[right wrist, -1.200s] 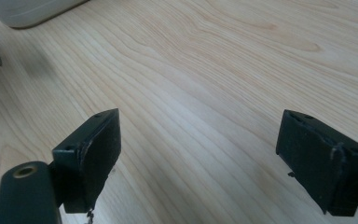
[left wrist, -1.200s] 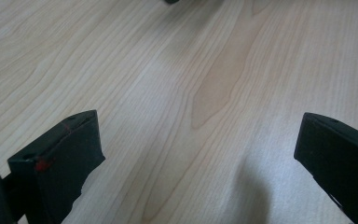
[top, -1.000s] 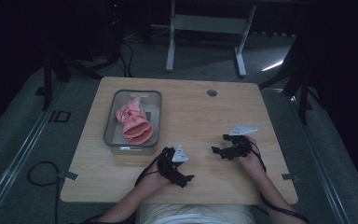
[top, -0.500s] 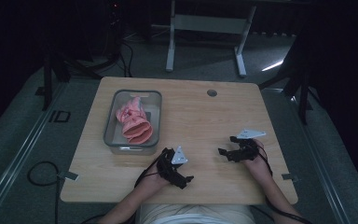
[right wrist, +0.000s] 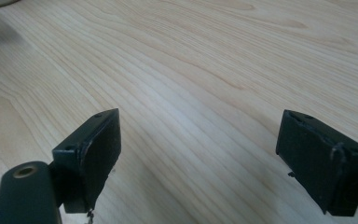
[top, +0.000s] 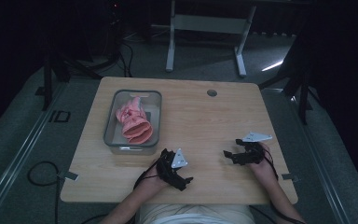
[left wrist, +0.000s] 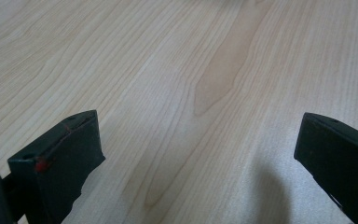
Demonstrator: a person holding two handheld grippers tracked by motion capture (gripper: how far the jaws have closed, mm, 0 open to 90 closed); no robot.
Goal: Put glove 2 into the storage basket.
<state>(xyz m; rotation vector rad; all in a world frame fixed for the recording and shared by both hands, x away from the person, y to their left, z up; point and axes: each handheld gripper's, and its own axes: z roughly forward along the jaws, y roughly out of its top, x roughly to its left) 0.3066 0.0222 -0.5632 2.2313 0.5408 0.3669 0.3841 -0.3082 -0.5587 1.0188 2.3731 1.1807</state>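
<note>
A pink crumpled cloth (top: 133, 120) lies inside a clear rectangular bin (top: 113, 138) on the left half of the wooden table (top: 200, 116). My left gripper (top: 185, 178) rests low near the table's front edge, just right of the bin's near corner. Its jaws stand wide apart over bare wood, with nothing between the fingers (left wrist: 70, 154). My right gripper (top: 227, 155) sits at the front right of the table, pointing left. It is open too, and only wood grain shows between its fingers (right wrist: 98, 149).
A round cable hole (top: 211, 93) sits near the table's far edge. Beyond the table stand a white metal frame (top: 205, 28) and dark stands on grey carpet. Cables (top: 42, 177) trail on the floor at the left.
My right gripper has drawn back toward the table's front edge and lowered a little. The left gripper and the bin with the cloth have stayed put.
</note>
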